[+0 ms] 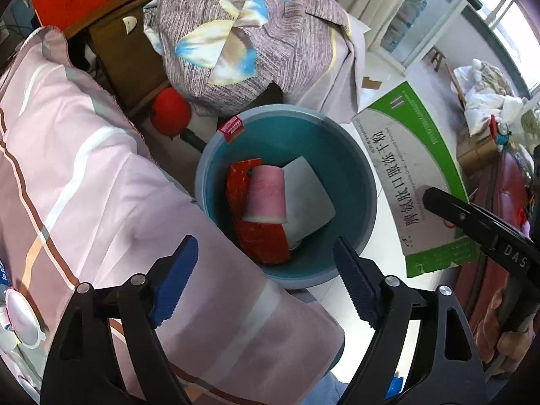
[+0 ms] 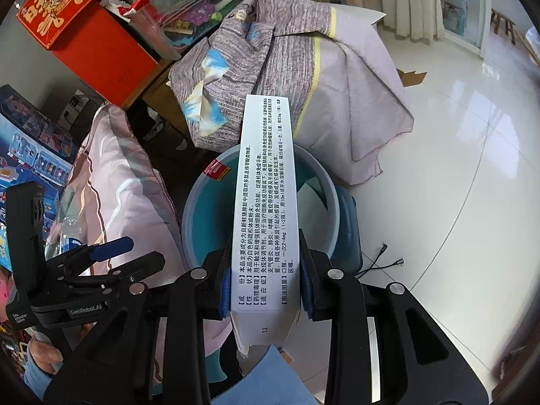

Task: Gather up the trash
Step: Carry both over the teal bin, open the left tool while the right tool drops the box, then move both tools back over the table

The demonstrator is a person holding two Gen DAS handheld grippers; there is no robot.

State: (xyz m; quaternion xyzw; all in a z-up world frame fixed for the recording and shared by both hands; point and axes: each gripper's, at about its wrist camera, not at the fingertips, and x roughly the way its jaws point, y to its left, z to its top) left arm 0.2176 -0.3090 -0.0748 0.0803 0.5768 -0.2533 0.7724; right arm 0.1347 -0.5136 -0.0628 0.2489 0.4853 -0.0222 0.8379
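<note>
A teal bin stands on the floor beside the bed. In it lie a pink paper cup, a grey cup and a red packet. My left gripper hangs over the bin's near rim, open, with nothing between its blue pads. My right gripper is shut on a long white and green medicine box and holds it over the bin. The left wrist view shows that box at the bin's right edge. The left gripper appears at the lower left of the right wrist view.
Pink striped bedding presses against the bin's left side. A grey patterned cloth bundle sits behind it, with a red ball nearby. An orange box stands on a cluttered desk. To the right lies white tiled floor with a cable.
</note>
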